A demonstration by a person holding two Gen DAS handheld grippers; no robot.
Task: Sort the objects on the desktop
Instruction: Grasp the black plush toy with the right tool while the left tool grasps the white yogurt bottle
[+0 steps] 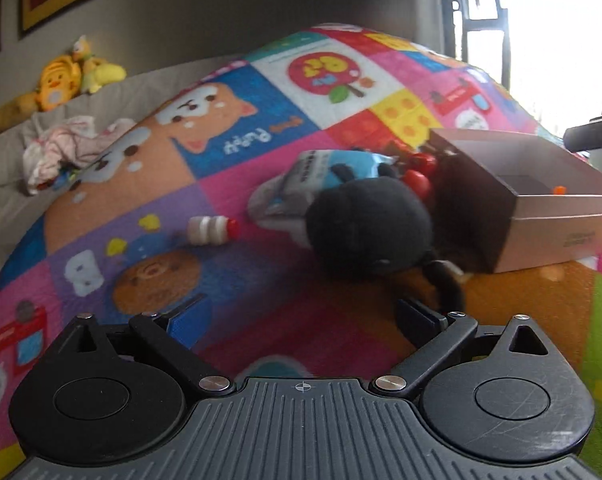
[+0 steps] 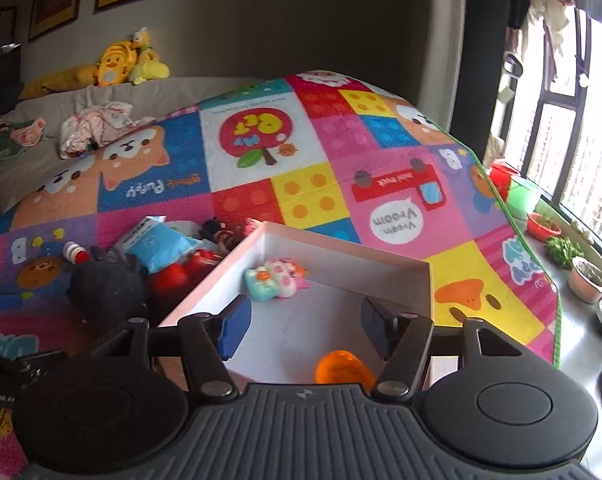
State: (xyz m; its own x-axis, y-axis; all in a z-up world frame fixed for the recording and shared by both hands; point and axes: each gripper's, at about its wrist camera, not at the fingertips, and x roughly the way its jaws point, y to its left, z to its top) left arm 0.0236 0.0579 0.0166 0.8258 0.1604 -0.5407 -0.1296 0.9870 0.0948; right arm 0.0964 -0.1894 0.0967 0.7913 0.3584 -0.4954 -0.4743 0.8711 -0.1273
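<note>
The left gripper (image 1: 301, 320), jaws wide and empty, could shove the black plush (image 1: 365, 228) into the box (image 1: 541, 208) wall

The left gripper (image 1: 303, 314) hangs low over the colourful play mat (image 1: 237, 128), its jaws spread wide with nothing between them. Just ahead of its right finger lies a black plush toy (image 1: 367, 226), one thin dark limb trailing toward that finger. Behind the plush rests a blue and white packet (image 1: 321, 176), with red toys (image 1: 419, 176) beside it. An open pink box (image 1: 541, 220) sits toward the mat's right edge, touching the plush; a small orange item (image 1: 558, 189) shows inside. A small white bottle with a red cap (image 1: 213, 230) lies on its side, left of the plush.
</note>
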